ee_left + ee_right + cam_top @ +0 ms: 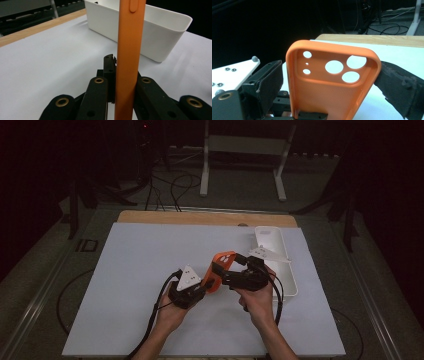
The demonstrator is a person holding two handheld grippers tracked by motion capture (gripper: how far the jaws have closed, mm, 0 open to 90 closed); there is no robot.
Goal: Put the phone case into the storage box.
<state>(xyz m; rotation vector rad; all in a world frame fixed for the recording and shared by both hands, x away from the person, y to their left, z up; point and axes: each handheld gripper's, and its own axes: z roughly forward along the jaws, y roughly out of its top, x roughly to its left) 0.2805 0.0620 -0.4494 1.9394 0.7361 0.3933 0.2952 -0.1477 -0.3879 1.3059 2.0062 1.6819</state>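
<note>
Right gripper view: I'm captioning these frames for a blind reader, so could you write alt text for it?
An orange phone case stands upright between two black jaws, its camera cutouts near the top and its hollow inside facing the camera. Behind it lie a white tabletop with a wooden edge and a dark room.

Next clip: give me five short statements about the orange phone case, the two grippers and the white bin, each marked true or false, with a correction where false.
1. The left gripper is shut on the orange silicone phone case, clamping its thin edge. True.
2. The phone case lies flat on the white table top. False: it is held up between the two grippers.
3. The case has three large round camera holes near one end. True.
4. The white rectangular plastic bin sits at the table's left edge. False: it stands along the right side.
5. The right gripper has its black jaws on either side of the case. True, though whether they press on it is unclear.
</note>
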